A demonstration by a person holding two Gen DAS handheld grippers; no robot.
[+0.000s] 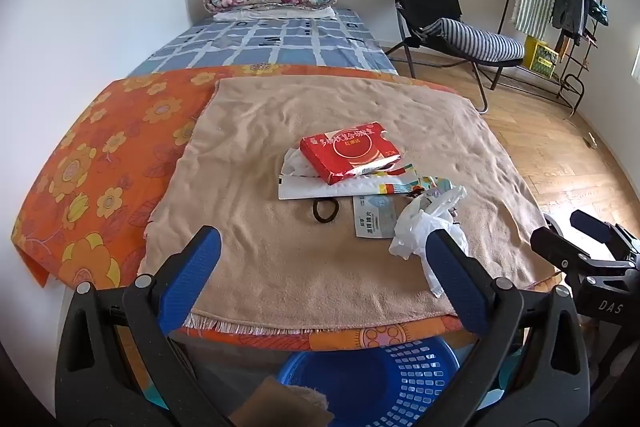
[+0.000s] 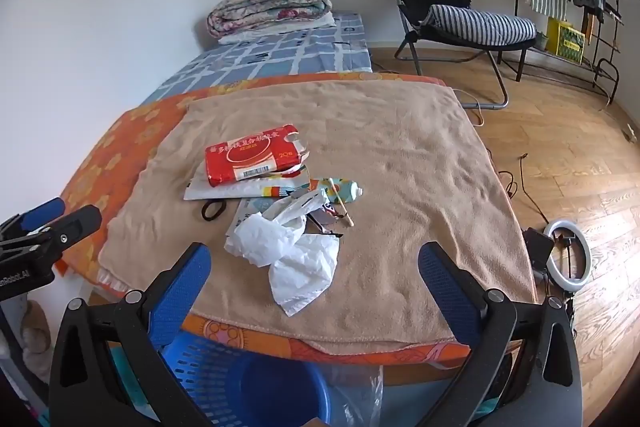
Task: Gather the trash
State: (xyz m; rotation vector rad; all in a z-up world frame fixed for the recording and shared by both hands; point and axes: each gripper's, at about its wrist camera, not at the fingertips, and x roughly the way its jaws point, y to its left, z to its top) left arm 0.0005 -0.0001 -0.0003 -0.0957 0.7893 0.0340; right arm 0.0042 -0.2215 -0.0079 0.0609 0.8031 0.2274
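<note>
Below both wrists, a blue basket [image 2: 240,387] waits under the table edge. Left gripper [image 1: 320,279] and right gripper [image 2: 316,291] hang spread wide, pinching nothing. Just ahead on the beige towel [image 2: 400,187] lies the trash: a crumpled white plastic bag [image 2: 296,251] nearest, a black hair tie [image 1: 325,210], then a red packet [image 2: 252,159] on a white envelope [image 1: 304,187]. Best to start with the bag, closing on its bunched middle without catching the towel.

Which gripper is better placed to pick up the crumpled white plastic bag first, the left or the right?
Right, probably. The crumpled white plastic bag lies between the open right gripper fingers. For the left gripper, also open and empty, it sits off beside the right finger.
</note>
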